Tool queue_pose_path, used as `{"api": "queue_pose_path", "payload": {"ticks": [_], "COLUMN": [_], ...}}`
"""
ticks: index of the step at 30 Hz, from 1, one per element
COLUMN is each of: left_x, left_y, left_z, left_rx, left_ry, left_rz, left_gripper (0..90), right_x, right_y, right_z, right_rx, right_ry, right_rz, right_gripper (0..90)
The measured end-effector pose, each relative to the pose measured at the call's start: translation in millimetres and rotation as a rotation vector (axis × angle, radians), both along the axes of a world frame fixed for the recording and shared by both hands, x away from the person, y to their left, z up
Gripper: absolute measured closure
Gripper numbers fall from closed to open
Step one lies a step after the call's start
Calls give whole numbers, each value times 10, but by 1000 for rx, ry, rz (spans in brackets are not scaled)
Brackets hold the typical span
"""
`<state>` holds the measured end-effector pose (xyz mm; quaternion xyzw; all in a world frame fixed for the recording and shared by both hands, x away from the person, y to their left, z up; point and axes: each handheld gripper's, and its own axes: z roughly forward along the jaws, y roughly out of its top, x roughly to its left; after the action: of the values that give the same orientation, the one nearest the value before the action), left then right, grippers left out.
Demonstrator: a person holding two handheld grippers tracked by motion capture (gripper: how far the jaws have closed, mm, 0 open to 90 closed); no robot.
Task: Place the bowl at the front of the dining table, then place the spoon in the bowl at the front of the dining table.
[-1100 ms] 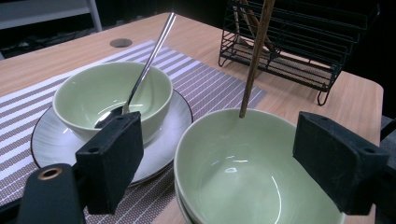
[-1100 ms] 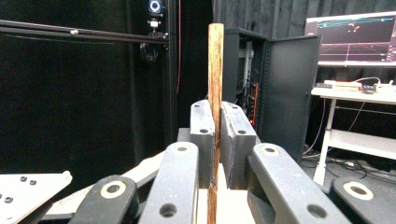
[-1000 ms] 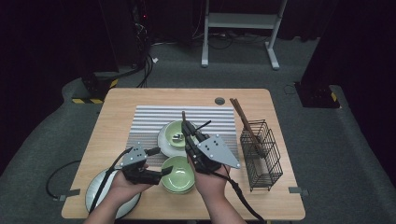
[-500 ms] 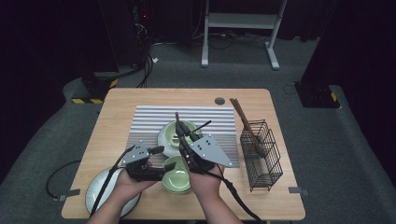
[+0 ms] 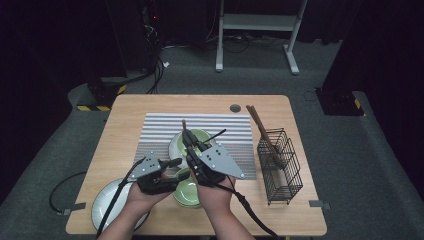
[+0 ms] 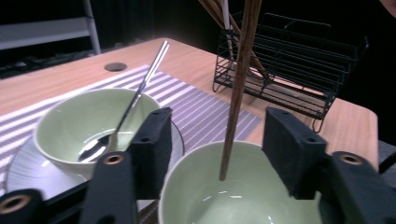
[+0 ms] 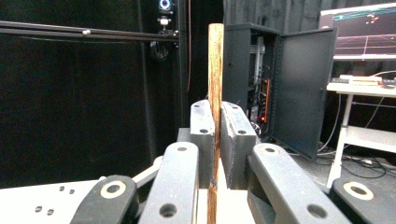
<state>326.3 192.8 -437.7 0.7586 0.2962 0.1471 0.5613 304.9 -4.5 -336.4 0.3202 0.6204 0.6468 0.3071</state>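
My right gripper (image 5: 189,137) is shut on a wooden chopstick (image 5: 184,125) and holds it upright; in the right gripper view the stick (image 7: 215,70) rises between the closed pads (image 7: 201,135). Its lower tip hangs inside a pale green bowl (image 6: 243,200) at the table's front. My left gripper (image 6: 219,126) hovers over that bowl (image 5: 186,192). Its jaws have just been closing, stand on either side of the chopstick (image 6: 238,93) and do not touch it. Behind it a second green bowl (image 6: 79,126) on a plate (image 6: 23,168) holds a metal spoon (image 6: 140,88).
A black wire basket (image 5: 280,167) with more chopsticks (image 5: 257,125) stands at the right. A striped mat (image 5: 160,130) covers the table's middle. Another plate (image 5: 102,205) lies at the front left corner, under my left forearm. A round hole (image 5: 235,108) sits near the far edge.
The right gripper has carried the chopstick a little leftward, over the near bowl. The left gripper's jaws have narrowed around it. The left hand has kept its place.
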Motion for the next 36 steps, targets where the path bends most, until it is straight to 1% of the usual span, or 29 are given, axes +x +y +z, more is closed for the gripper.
{"api": "queue_pose_path", "payload": {"ticks": [1,2,3,4,5,6,9,11,15,16,17,20,22,23,24,26,29,32,36], "left_x": [-4,-5,-7,-9,-12,-19,-37,-41,-42,-45,-51,-52,-51,-54,-58,-63,-67,-65,-66], "left_y": [-15,-20,-28,-33,-39,-45,-57,-65,-74,-75,-82,-79,-78,-78,-77,-77,-72,-75,-69], "left_z": [-11,-14,-18,-19,-18,-14,-2,-6,-8,-6,-5,-11,-15,-22,-29,-39,-64,-83,-87], "left_rx": [10,15,15,12,8,5,-6,2,4,7,7,9,14,16,14,19,12,23,18], "left_ry": [-5,-11,-17,-18,-22,-31,-44,-52,-69,-72,-83,-89,-86,-92,-94,-97,-82,-81,-63], "left_rz": [0,-3,-4,-3,-5,-7,-10,-4,6,9,10,18,19,22,21,20,21,22,20], "left_gripper": [502,502,549,549,591,591,647,695,721,738,774,801,817,817,836,838,843,846,847], "right_x": [-2,-2,-4,-4,-3,-3,-6,-7,-15,-16,-15,-13,-9,-9,-8,-9,-1,12,31], "right_y": [16,16,23,23,27,27,35,45,55,58,64,63,60,60,60,62,58,43,16], "right_z": [11,11,28,28,43,43,58,56,50,44,36,35,37,37,34,28,7,-27,-46], "right_rx": [-2,-2,3,3,7,7,13,14,17,19,19,22,28,28,28,28,25,25,19], "right_ry": [-5,-5,-10,-10,-11,-11,-8,-9,-7,-7,-3,-6,-1,-1,-1,2,5,18,21], "right_rz": [4,4,7,7,10,10,11,18,21,22,27,26,25,25,25,25,26,25,16], "right_gripper": [841,841,841,841,841,841,841,841,841,841,841,841,841,841,841,841,841,838,828]}}
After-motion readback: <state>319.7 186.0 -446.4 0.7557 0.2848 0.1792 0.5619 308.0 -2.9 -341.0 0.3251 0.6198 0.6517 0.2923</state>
